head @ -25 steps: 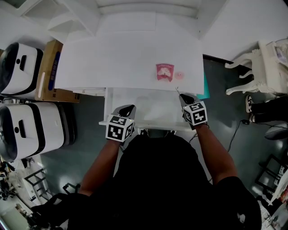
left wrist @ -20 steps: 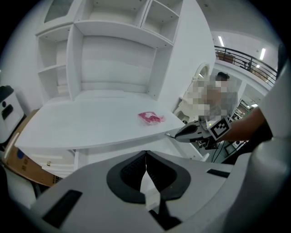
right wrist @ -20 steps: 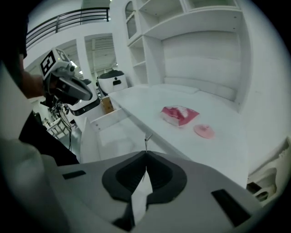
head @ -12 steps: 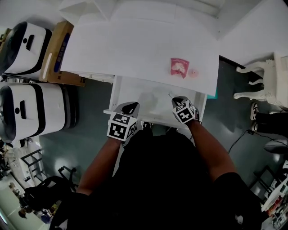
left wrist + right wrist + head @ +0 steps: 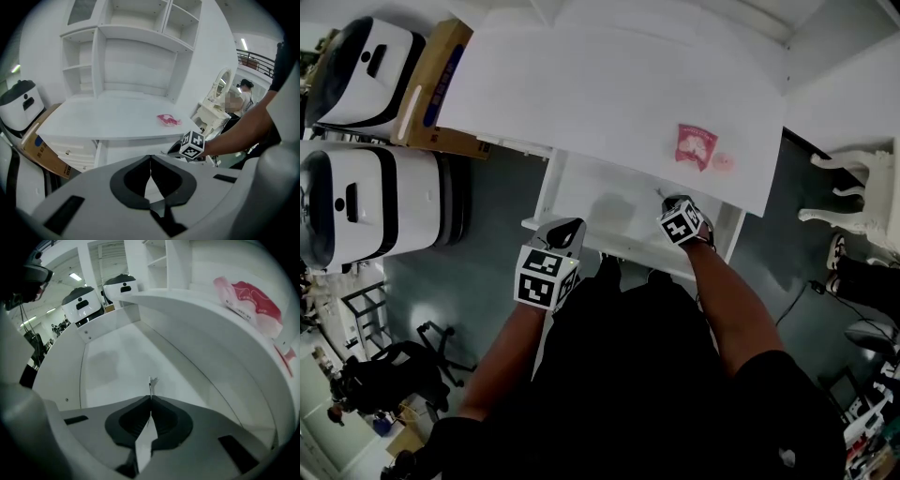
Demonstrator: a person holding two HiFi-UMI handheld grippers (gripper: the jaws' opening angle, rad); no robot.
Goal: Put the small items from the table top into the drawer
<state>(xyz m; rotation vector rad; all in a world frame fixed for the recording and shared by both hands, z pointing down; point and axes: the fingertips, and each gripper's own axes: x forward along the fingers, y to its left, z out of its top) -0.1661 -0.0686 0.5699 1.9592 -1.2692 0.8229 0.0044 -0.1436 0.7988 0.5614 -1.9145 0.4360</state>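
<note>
Over the drawer [image 5: 112, 363], right fingers [image 5: 135, 422] pinching thin item [image 5: 151, 380]

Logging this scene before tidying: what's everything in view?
table top: one, white, centre
packet: one, pink, table top's right part
round item: one, pink, beside the packet
drawer: one, white, open under the table top
thin item: one, pale, in the right tool's jaws
machines: two, white and black, floor left
cardboard box: one, brown, beside the upper machine
carved furniture: one, white, floor right
left tool: one, grey, drawer's front edge, shut, empty
right tool: one, grey, in the drawer, shut on the thin item
</note>
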